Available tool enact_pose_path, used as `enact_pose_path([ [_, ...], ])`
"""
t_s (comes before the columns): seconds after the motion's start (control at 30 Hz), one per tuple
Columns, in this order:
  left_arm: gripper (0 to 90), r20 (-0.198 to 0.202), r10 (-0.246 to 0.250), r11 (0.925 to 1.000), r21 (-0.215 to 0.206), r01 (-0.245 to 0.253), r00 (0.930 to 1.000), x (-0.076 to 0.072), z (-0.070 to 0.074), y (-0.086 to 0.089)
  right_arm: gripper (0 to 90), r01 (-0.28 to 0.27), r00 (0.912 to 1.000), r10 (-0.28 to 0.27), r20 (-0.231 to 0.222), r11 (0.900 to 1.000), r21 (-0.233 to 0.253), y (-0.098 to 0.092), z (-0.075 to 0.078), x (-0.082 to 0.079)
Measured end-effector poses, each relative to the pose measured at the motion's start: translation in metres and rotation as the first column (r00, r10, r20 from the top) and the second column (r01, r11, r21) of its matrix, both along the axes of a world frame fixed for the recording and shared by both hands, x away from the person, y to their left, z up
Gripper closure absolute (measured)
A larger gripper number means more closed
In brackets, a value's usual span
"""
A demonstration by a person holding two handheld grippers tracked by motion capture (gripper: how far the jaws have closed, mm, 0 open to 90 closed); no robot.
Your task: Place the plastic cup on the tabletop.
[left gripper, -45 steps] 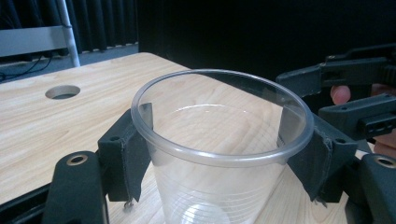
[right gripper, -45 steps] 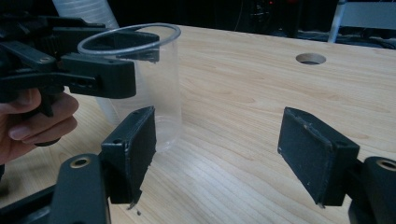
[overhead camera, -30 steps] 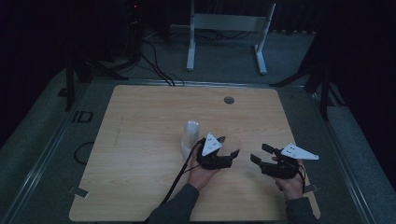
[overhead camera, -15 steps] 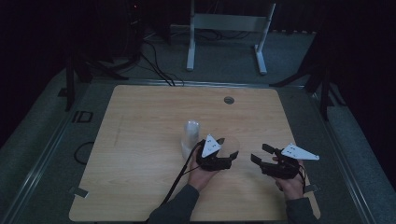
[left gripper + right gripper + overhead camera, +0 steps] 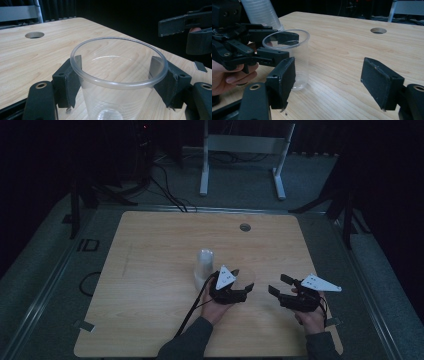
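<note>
1. A clear plastic cup (image 5: 117, 82) with a rolled rim and faint ribbing stands upright on a pale wood-grain table (image 5: 150, 270), near its front edge and right of centre

2. The left gripper (image 5: 117, 85) clasps the cup just under the rim, one matte black pad (image 5: 68, 82) pressed to each side of the thin wall

3. A stack of ribbed translucent cups (image 5: 203, 266) rises just behind the left gripper, near the held cup

4. The right gripper (image 5: 327, 82) hangs released beside the cup, its blocky black jaws spread wide with bare tabletop between them

5. A round grommet hole (image 5: 244, 227) pierces the table towards its far edge, well apart from both hands
</note>
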State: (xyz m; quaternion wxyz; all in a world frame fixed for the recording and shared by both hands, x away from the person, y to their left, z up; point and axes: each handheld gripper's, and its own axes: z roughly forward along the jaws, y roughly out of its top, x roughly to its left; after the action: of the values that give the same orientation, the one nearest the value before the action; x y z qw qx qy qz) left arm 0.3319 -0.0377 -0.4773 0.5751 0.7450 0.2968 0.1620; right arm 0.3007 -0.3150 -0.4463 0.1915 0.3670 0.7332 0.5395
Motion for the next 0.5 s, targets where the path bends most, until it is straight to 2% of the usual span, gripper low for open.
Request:
enact_pose_path([
  [0.5,27.2,0.003,0.006,0.9999,0.012,-0.006,1.0000,-0.0006,-0.0051,-0.0011,27.5,-0.002,1.0000,0.002,-0.003,1.000,0.002,-0.0001,-0.0002,0.0001],
])
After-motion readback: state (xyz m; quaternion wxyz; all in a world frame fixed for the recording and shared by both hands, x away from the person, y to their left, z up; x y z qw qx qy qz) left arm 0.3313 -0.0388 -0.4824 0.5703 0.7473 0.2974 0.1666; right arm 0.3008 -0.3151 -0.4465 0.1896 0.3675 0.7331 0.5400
